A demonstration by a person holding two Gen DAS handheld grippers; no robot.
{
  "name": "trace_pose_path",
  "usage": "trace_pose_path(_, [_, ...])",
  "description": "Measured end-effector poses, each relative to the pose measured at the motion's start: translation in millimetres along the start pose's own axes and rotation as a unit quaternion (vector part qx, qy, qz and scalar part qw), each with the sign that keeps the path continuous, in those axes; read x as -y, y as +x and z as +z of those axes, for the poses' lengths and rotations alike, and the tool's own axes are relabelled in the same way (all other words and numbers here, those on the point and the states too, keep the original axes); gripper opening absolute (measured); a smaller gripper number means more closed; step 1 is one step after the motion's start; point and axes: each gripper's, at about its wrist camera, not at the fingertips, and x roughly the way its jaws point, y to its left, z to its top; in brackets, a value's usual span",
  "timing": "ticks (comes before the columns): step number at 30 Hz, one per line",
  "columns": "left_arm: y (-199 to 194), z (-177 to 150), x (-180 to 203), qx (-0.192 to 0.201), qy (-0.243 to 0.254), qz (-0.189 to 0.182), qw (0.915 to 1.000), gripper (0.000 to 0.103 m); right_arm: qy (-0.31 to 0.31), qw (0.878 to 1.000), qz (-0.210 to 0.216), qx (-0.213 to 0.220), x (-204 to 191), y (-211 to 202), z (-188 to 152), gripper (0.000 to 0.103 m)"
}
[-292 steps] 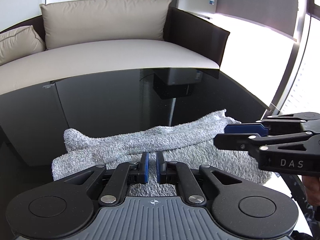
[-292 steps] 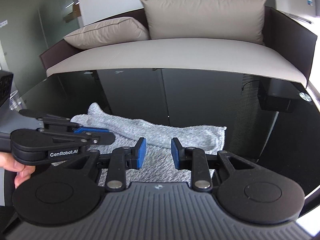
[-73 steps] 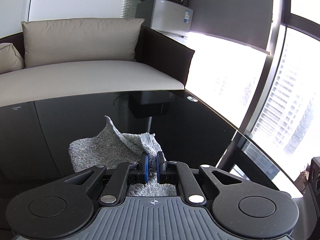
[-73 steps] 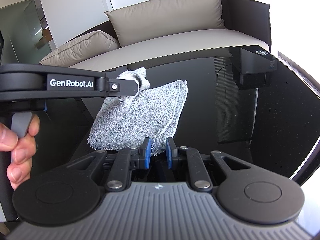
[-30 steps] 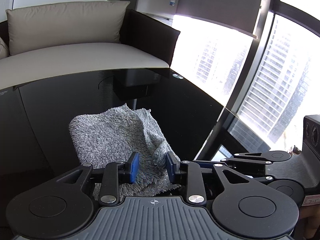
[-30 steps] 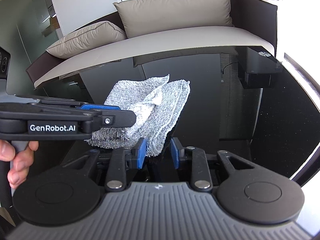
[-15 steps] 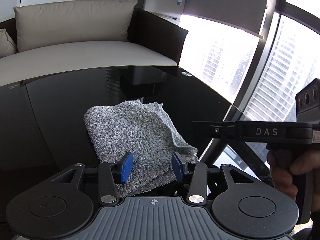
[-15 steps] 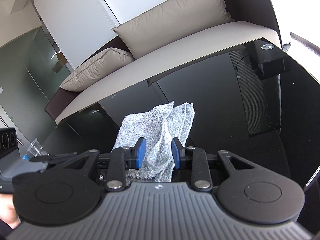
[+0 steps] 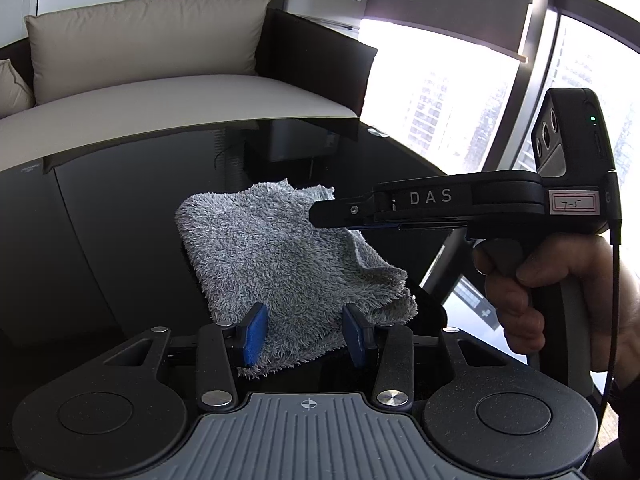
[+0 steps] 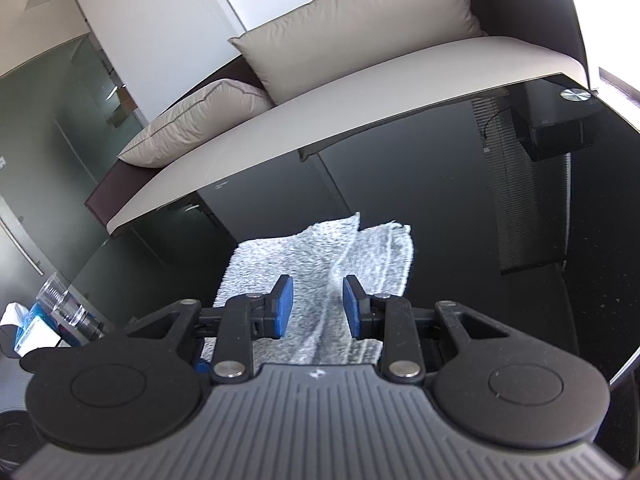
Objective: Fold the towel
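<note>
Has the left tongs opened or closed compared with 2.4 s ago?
Yes. The left tongs opened: its blue pads, then nearly together on the fluffy grey towel, now stand wide apart, and the towel lies free on the black glass table.

The fluffy grey folded towel (image 10: 320, 280) is smeared by blur in the right wrist view, its layers unreadable, and its near edge is hidden behind the black right gripper (image 10: 316, 306). In the left wrist view, the right gripper's dark fingers (image 9: 340, 214) cover the towel's far right corner (image 9: 280, 248). A clear plastic cup (image 10: 66, 306) at the left edge is too distorted to read.
</note>
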Motion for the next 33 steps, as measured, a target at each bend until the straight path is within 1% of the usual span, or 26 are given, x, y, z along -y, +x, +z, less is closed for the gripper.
trace_pose_path(2, [-0.3, -0.9, -0.8, 0.0, -0.002, -0.001, 1.0, 0.038, -0.009, 1.0, 0.005, -0.007, -4.7, 2.8, -1.4, 0.03])
trace_pose_path(7, [-1.2, -2.2, -0.5, 0.0, -0.003, 0.0, 1.0, 0.038, -0.022, 0.998, 0.054, -0.001, -14.9, -5.4, -0.6, 0.03])
trace_pose_path(14, [-1.8, -2.2, 1.3, 0.0, -0.002, 0.0, 1.0, 0.038, -0.037, 0.992, 0.119, 0.009, -27.0, -16.4, 0.9, 0.03])
trace_pose_path(15, [-1.9, -2.3, 1.3, 0.0, -0.003, 0.0, 1.0, 0.038, -0.034, 0.993, 0.115, 0.013, -25.8, -17.3, 1.3, 0.03])
trace_pose_path(17, [-2.2, -2.3, 1.1, 0.0, -0.003, -0.001, 1.0, 0.038, -0.022, 0.995, 0.095, 0.021, -20.5, -18.1, 2.6, 0.03])
trace_pose_path(19, [-2.6, -2.3, 1.2, -0.001, -0.003, -0.001, 1.0, 0.038, 0.001, 0.998, 0.063, 0.031, -8.8, -18.8, 5.3, 0.03])
trace_pose_path(33, [-3.5, -2.4, 1.6, -0.002, 0.0, 0.0, 1.0, 0.038, 0.061, 0.998, 0.027, -0.006, 21.2, -21.7, 3.5, 0.03])
